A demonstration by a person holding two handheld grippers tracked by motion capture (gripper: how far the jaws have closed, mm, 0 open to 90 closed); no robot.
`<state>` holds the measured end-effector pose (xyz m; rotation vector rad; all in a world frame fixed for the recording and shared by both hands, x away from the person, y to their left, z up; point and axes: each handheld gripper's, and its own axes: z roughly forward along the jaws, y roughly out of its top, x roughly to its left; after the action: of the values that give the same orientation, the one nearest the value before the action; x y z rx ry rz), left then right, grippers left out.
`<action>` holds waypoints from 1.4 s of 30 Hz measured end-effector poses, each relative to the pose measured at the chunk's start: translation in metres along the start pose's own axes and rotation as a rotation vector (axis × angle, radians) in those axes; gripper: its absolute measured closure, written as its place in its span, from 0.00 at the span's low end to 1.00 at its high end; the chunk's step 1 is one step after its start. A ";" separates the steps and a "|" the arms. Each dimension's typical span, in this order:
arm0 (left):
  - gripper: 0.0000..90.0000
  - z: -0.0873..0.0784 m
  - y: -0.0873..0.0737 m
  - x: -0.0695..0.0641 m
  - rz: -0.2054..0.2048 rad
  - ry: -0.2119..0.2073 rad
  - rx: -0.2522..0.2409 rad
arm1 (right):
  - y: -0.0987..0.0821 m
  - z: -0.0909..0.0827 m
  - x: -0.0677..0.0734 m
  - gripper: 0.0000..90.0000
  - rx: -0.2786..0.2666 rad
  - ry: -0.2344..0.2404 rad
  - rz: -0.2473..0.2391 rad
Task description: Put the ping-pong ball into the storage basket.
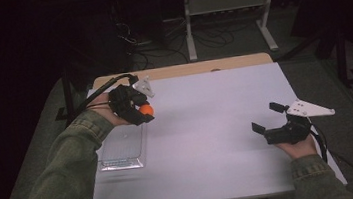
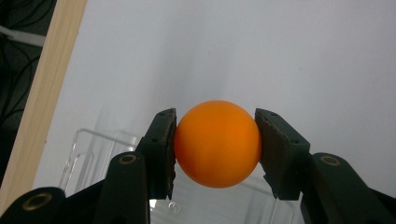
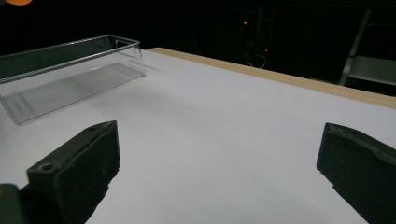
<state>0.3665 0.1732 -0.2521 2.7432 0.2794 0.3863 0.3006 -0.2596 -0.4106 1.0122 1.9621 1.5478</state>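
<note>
The person's green denim-like sleeves (image 1: 67,177) enter nearest the high camera, over a large rectangular table with a smooth matt white top (image 1: 207,126) and a pale wooden far edge. Next in size is a clear, rigid, rectangular plastic tray (image 1: 122,148), shallow-walled, lying near the table's left edge. The left gripper (image 1: 141,111), black with rough dark pads, hangs above the tray's far end, its jaws clamped on opposite sides of a small smooth orange ball (image 2: 217,143), held clear of the table. The right gripper (image 1: 267,117) rests well apart at the right, jaws spread wide with nothing between them. Judged by appearance, the ball is light, hard-shelled and slippery; grip is best kept across its widest girth, as an off-centre pinch could squirt it out.
</note>
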 end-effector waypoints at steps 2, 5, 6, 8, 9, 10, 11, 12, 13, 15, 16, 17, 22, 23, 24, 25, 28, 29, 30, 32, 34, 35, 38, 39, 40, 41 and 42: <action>0.57 -0.002 -0.004 0.000 -0.006 0.000 0.002 | 0.000 0.000 0.000 0.00 0.001 0.000 -0.002; 0.57 -0.003 -0.009 -0.001 -0.006 0.005 0.006 | 0.000 0.001 0.000 0.00 0.006 0.003 -0.005; 0.57 -0.004 -0.011 -0.002 -0.006 0.004 0.008 | 0.000 0.001 0.000 0.00 0.005 0.003 -0.007; 0.57 -0.006 -0.014 -0.003 -0.004 0.007 0.014 | 0.000 0.001 0.000 0.00 0.004 0.003 -0.007; 0.57 -0.007 -0.016 -0.003 -0.006 0.008 0.017 | 0.000 0.001 0.000 0.00 0.004 0.003 -0.007; 0.57 -0.008 -0.017 -0.003 -0.010 0.009 0.018 | 0.000 0.001 0.000 0.00 0.004 0.002 -0.007; 0.57 -0.008 -0.019 -0.003 -0.014 0.010 0.016 | 0.000 0.001 0.000 0.00 0.003 0.003 -0.006; 0.57 -0.009 -0.021 -0.003 -0.017 0.010 0.020 | 0.000 0.001 0.000 0.00 0.002 0.003 -0.006; 0.57 -0.010 -0.022 -0.002 -0.014 0.011 0.025 | 0.000 0.001 0.000 0.00 0.003 0.003 -0.006; 0.57 -0.011 -0.025 -0.002 -0.021 0.013 0.030 | 0.000 0.001 0.000 0.00 0.003 0.003 -0.006; 0.57 -0.011 -0.026 -0.003 -0.024 0.012 0.031 | 0.000 0.000 0.000 0.00 0.002 0.003 -0.005; 0.57 -0.011 -0.028 -0.003 -0.023 0.015 0.032 | 0.000 0.000 0.000 0.00 0.001 0.003 -0.005; 0.57 -0.014 -0.034 -0.004 -0.030 0.016 0.030 | 0.000 0.000 0.000 0.00 0.000 0.003 -0.003; 0.57 -0.015 -0.036 -0.004 -0.030 0.018 0.032 | 0.000 0.000 0.000 0.00 0.000 0.003 -0.004; 0.57 -0.015 -0.037 -0.004 -0.034 0.016 0.031 | 0.000 0.000 0.000 0.00 0.001 0.003 -0.004; 0.57 -0.016 -0.038 -0.004 -0.035 0.016 0.036 | 0.000 0.000 0.000 0.00 0.002 0.003 -0.003; 0.57 -0.017 -0.042 -0.005 -0.036 0.018 0.044 | 0.000 0.000 0.000 0.00 0.000 0.001 -0.001; 0.57 -0.017 -0.043 -0.005 -0.041 0.018 0.043 | 0.000 0.000 0.000 0.00 0.000 0.001 -0.001; 0.57 -0.017 -0.044 -0.005 -0.043 0.018 0.044 | 0.000 0.000 0.000 0.00 0.000 0.001 0.000; 0.57 -0.017 -0.046 -0.005 -0.045 0.018 0.045 | 0.000 0.000 0.000 0.00 0.001 0.002 -0.001; 0.57 -0.017 -0.047 -0.005 -0.046 0.017 0.047 | 0.000 0.000 0.000 0.00 0.000 0.002 -0.002; 0.57 -0.017 -0.047 -0.006 -0.045 0.017 0.048 | 0.000 0.000 0.000 0.00 0.000 0.001 -0.001; 0.57 -0.016 -0.048 -0.006 -0.048 0.014 0.047 | 0.000 0.000 0.000 0.00 0.001 0.001 -0.001; 0.57 -0.015 -0.049 -0.006 -0.046 0.013 0.050 | 0.000 0.000 0.000 0.00 0.000 0.001 -0.002; 0.57 -0.015 -0.049 -0.006 -0.045 0.013 0.052 | 0.000 0.000 0.000 0.00 0.001 0.001 -0.003; 0.57 -0.014 -0.049 -0.006 -0.047 0.012 0.051 | 0.000 0.000 0.000 0.00 0.001 0.001 -0.003; 0.57 -0.013 -0.049 -0.006 -0.046 0.009 0.053 | 0.000 0.000 0.000 0.00 0.000 0.001 -0.002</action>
<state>0.3496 0.2209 -0.2601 2.7817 0.3586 0.3844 0.3004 -0.2594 -0.4106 1.0098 1.9632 1.5471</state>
